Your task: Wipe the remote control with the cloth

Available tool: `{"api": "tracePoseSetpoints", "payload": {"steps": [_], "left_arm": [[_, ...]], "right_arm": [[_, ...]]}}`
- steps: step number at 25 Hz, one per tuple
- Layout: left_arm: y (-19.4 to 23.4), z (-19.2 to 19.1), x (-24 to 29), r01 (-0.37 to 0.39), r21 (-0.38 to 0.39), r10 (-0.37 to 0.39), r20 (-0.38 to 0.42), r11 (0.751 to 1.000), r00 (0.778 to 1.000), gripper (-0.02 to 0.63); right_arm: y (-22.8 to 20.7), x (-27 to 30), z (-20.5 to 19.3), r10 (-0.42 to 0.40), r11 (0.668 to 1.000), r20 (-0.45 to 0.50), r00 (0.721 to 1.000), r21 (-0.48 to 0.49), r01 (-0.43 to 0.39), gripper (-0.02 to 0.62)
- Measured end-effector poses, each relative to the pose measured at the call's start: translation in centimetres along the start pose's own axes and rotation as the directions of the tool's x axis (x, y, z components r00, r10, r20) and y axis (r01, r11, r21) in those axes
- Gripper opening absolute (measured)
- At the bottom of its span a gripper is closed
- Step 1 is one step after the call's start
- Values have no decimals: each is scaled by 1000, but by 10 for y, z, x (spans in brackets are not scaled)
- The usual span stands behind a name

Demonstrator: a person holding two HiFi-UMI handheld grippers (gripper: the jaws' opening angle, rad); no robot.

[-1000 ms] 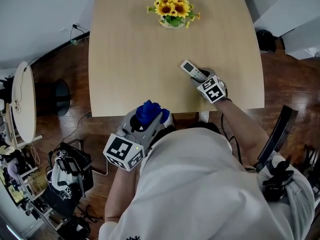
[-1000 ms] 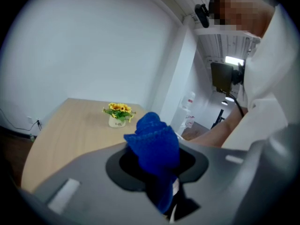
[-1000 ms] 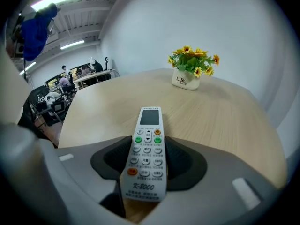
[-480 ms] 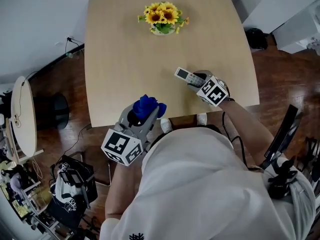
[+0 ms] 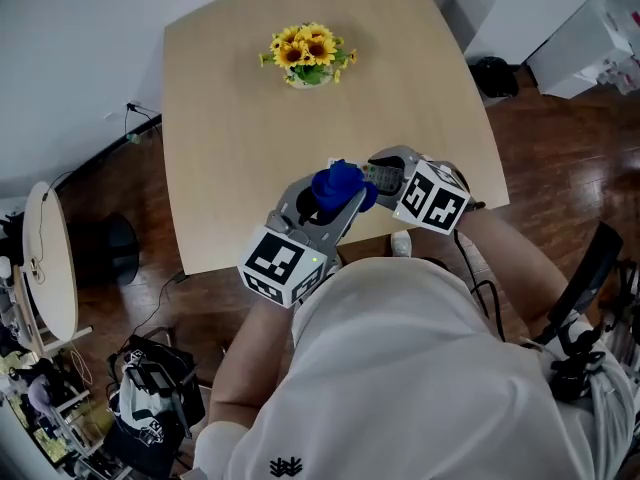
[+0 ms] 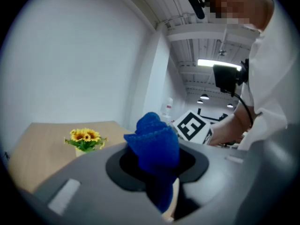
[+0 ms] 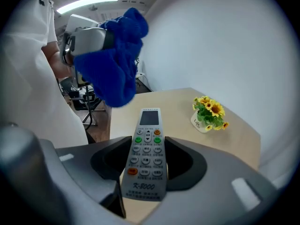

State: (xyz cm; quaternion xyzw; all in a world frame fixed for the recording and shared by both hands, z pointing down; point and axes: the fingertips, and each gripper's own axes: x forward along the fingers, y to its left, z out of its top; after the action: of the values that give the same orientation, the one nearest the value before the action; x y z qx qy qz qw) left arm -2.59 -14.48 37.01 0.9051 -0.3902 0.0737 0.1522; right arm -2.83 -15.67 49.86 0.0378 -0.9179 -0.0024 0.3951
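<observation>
Right jaws pinch remote control (image 7: 145,153), left cloth (image 6: 154,142), sunflowers (image 7: 211,108) in pot (image 7: 198,123)

Wide bare tabletop (image 5: 225,153), sunflower pot (image 5: 304,56) the 1 obstacle, near the far edge

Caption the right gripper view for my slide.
Right gripper clamps the remote control; blue cloth hovers near its tip.

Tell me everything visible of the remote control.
The remote control is a slim, light grey, plastic-looking bar with a small screen at its far end, rows of pale buttons below, two green and two orange among them, and K-8000 printed near its base. Face up, it points away from the right gripper, whose jaws clamp its lower sides, and appears held above the table. The blue cloth hangs just beyond its screen end, seemingly not touching.
</observation>
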Motion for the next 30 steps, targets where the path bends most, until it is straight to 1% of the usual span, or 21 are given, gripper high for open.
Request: {"api": "tracePoseSetpoints", "payload": {"steps": [2, 5, 8, 10, 14, 17, 21, 27, 30], "left_arm": [[-8, 3, 15, 27, 22, -27, -2, 999, 1000, 144], [-16, 3, 29, 52, 26, -52, -8, 998, 999, 144], [-23, 0, 28, 61, 28, -61, -5, 998, 998, 144], [-24, -4, 25, 53, 38, -53, -2, 998, 999, 144], [-11, -8, 22, 3, 86, -1, -22, 996, 1000, 144], [3, -9, 10, -32, 84, 34, -21, 996, 999, 144], [26, -9, -10, -98, 84, 99, -11, 992, 995, 144], [67, -15, -45, -208, 67, 209, -8, 976, 978, 144], [81, -13, -57, -242, 51, 242, 0, 969, 970, 144]], "right_arm": [[7, -6, 13, 14, 1000, 7, 1000, -22, -14, 218], [17, -11, 29, 32, 999, 28, 999, -36, -31, 218], [27, -12, 43, 35, 999, 43, 998, -41, -34, 218], [32, -12, 46, 31, 999, 43, 999, -39, -30, 218], [29, -18, 44, 29, 999, 48, 998, -37, -27, 218], [29, -18, 44, 29, 999, 45, 999, -39, -27, 218], [30, -20, 44, 29, 999, 41, 999, -41, -27, 218], [30, -20, 44, 28, 999, 33, 999, -45, -27, 218], [26, -20, 45, 28, 999, 24, 999, -45, -27, 218]]}}
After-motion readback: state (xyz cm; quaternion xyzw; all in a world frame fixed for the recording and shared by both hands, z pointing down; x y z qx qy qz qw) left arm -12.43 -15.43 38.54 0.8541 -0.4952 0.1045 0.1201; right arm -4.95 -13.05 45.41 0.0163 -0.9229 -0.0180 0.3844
